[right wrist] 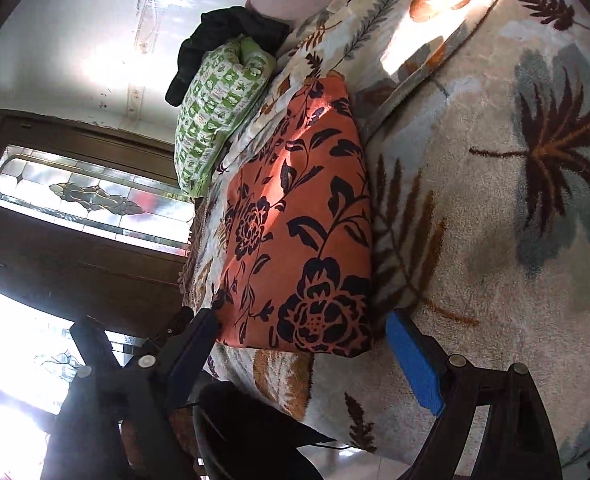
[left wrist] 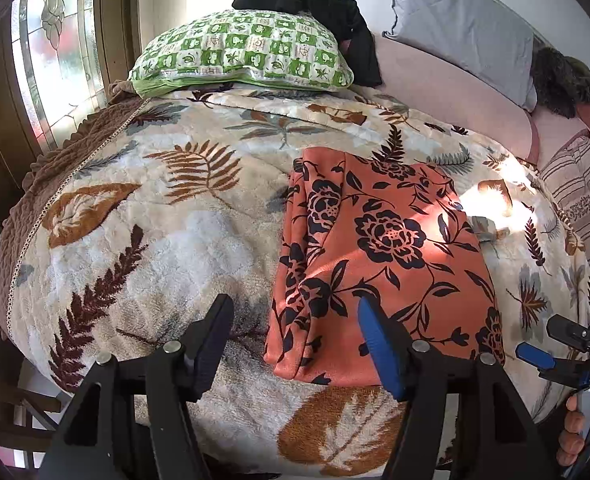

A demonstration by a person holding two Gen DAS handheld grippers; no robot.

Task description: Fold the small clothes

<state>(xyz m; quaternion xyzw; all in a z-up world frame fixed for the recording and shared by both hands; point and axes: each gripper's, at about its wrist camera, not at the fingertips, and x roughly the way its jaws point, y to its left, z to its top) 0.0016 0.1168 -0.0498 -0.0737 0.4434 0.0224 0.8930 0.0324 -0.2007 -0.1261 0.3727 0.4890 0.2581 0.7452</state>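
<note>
Where hidden rightward, grey pillow (left wrist: 467, 20) leftward.

my right gripper (right wrist: 301, 344) hangs with its jaws spread wide, nothing between them, the near edge of the folded orange cloth (right wrist: 295, 232) just ahead. the cloth lies flat on the leaf blanket (right wrist: 495, 220). beyond it a green pillow (right wrist: 215, 116) carries a black garment (right wrist: 231, 36). a window (right wrist: 87, 200) sits left.
</note>
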